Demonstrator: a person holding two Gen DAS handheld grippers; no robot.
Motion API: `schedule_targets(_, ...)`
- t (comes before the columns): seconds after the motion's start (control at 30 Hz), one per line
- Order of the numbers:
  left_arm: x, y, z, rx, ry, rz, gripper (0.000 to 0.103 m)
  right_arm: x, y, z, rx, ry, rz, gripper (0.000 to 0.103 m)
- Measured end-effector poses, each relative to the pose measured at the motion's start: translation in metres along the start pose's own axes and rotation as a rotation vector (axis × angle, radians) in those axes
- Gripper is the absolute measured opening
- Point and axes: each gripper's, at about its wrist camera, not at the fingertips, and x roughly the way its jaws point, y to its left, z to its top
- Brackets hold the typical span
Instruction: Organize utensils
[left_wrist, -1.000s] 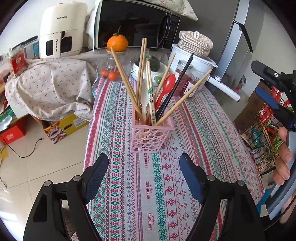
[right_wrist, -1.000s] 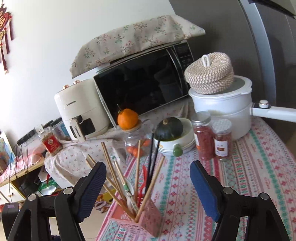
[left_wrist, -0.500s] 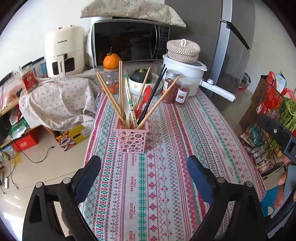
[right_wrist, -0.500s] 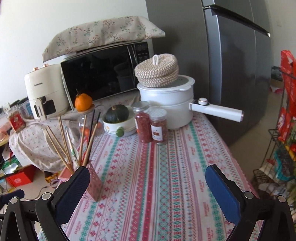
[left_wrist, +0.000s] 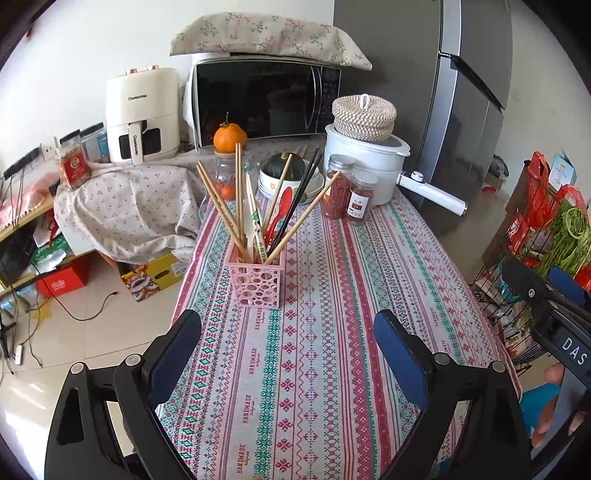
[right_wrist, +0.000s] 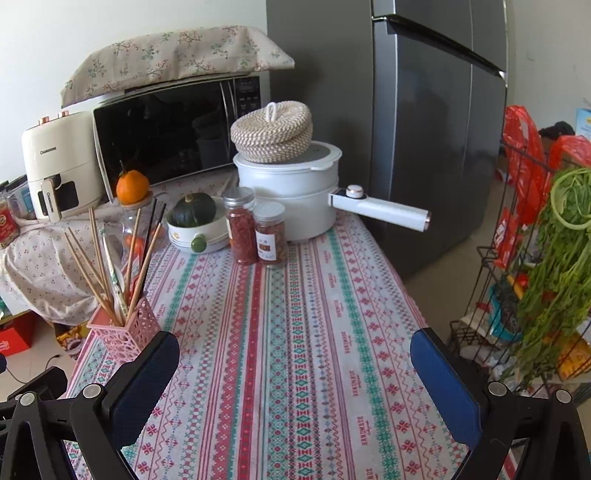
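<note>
- Standing on the patterned tablecloth (left_wrist: 332, 332), the pink perforated utensil holder (left_wrist: 255, 281) sits near the table's left edge, upright, with its load fanned out above the rim.
- Wooden chopsticks (left_wrist: 239, 195) lean at several angles inside it, along with a pair of black chopsticks (left_wrist: 301, 195) and a red spoon (left_wrist: 280, 210).
- The left gripper (left_wrist: 288, 334) hovers over the cloth on the near side of the holder, apart from it; its jaws are spread wide with nothing between them.
- The right gripper (right_wrist: 293, 352) hangs over the middle of the table, jaws equally wide and empty; the holder (right_wrist: 123, 332) shows just beyond its left finger.
- At the far end stand a white pot (right_wrist: 291, 199) topped with woven coasters (right_wrist: 271, 131), two spice jars (right_wrist: 255, 229), and a bowl holding a dark green squash (right_wrist: 194, 210).
- A microwave (left_wrist: 266, 101) and a white air fryer (left_wrist: 142, 114) sit behind, and a grey fridge (right_wrist: 424, 122) rises to the right.
- A wire rack (right_wrist: 524, 295) with greens stands beside the table.
</note>
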Motion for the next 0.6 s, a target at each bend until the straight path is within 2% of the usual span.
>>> schedule_targets(0.6,-0.004,0.001,-0.001,-0.001,-0.031,0.014,0.096,0.012,0.002,-0.004,0.006,0.034,0.004,0.103)
